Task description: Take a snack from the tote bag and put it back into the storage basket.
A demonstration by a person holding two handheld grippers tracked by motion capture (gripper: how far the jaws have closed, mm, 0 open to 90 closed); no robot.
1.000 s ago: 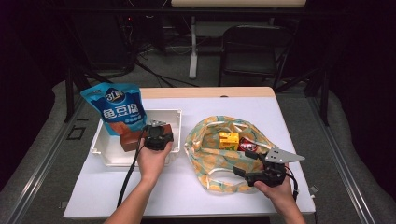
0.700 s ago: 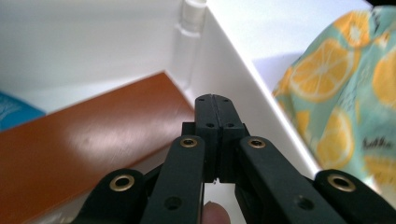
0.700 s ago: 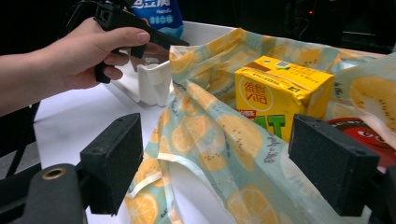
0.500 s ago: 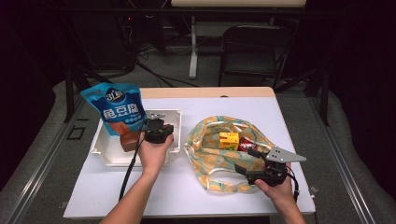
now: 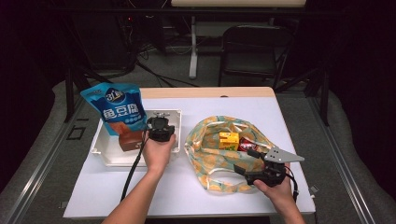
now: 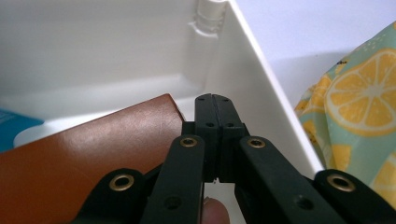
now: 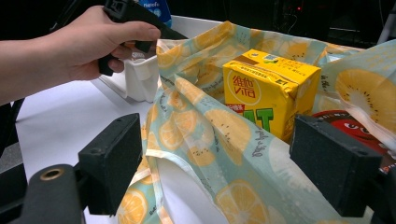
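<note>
- White table (image 5: 289,121), wooden far edge.
- White tray (image 5: 108,154), left side; holds blue pouch (image 5: 119,109) upright, brown block (image 5: 130,140).
- Lemon-print bag (image 5: 210,163), right; holds yellow carton (image 5: 229,140), red packet (image 5: 247,147).
- Black chair (image 5: 254,51), beyond the table.

A tray (image 5: 105,151) sits on the table (image 5: 187,196), left of a bag (image 5: 210,154). A pouch (image 5: 119,109) and a block (image 5: 128,140) are in the tray. A box (image 5: 229,140) is in the bag.

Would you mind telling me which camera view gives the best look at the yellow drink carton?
The right gripper view: the yellow drink carton sits close and large inside the lemon-print bag, its label and corners plain. The high view shows the carton small, from above, in the bag's open mouth. The left gripper view faces the white tray instead.
</note>
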